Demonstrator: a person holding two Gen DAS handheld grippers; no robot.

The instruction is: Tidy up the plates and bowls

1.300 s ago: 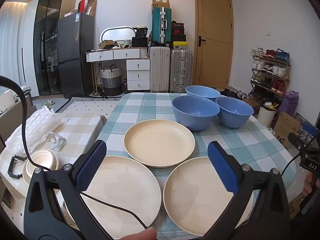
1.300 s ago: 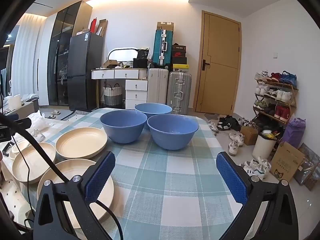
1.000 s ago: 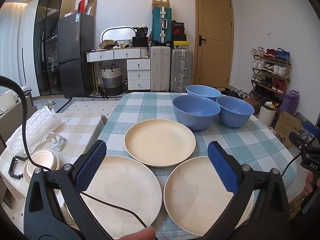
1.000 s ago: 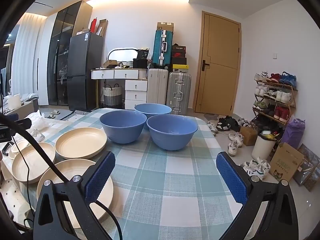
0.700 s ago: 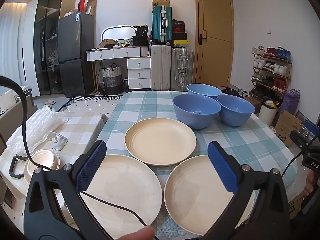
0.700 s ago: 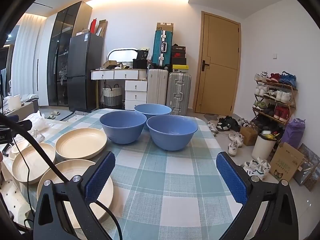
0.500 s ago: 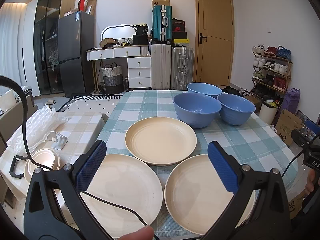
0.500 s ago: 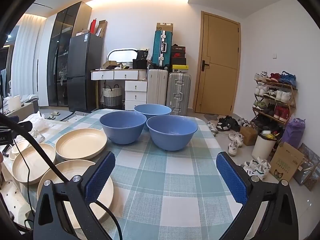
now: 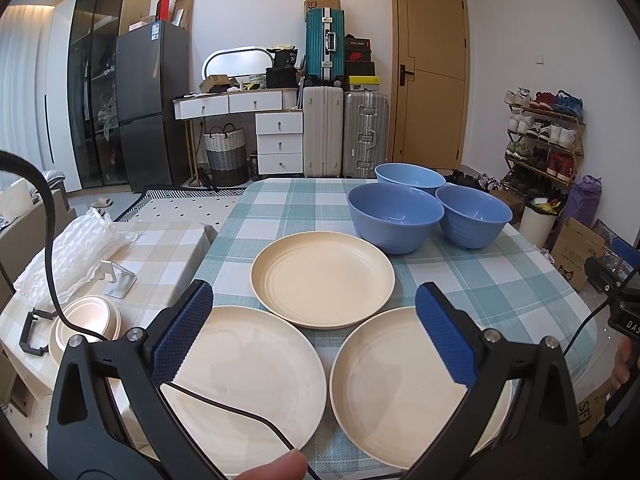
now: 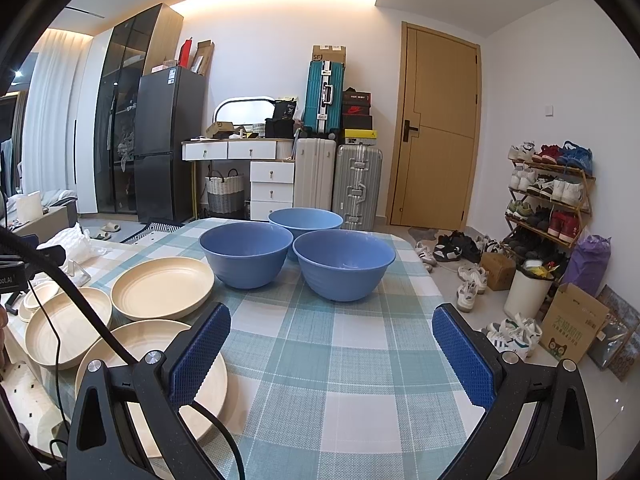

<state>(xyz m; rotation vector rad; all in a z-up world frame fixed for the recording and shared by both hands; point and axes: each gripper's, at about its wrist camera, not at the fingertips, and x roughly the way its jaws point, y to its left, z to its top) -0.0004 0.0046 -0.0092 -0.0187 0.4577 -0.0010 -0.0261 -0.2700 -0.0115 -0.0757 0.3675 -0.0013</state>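
Three cream plates lie on the checked table: a far one (image 9: 322, 278), a near left one (image 9: 248, 376) and a near right one (image 9: 400, 376). Three blue bowls stand behind them: left (image 9: 394, 216), back (image 9: 410, 176), right (image 9: 474, 216). My left gripper (image 9: 314, 328) is open and empty, held above the two near plates. My right gripper (image 10: 332, 344) is open and empty over the cloth, in front of the bowls (image 10: 344, 262), with the plates (image 10: 162, 286) to its left.
A side surface at the left holds stacked small cream dishes (image 9: 86, 322), bubble wrap (image 9: 68, 248) and a metal stand (image 9: 120, 284). The table's right edge (image 10: 452, 320) drops to a floor with shoes, a bin (image 10: 526, 292) and a carton (image 10: 572, 324).
The left gripper has drifted slightly back and up, so plates and bowls sit a little lower and nearer. The right gripper has barely moved. Both stay open.
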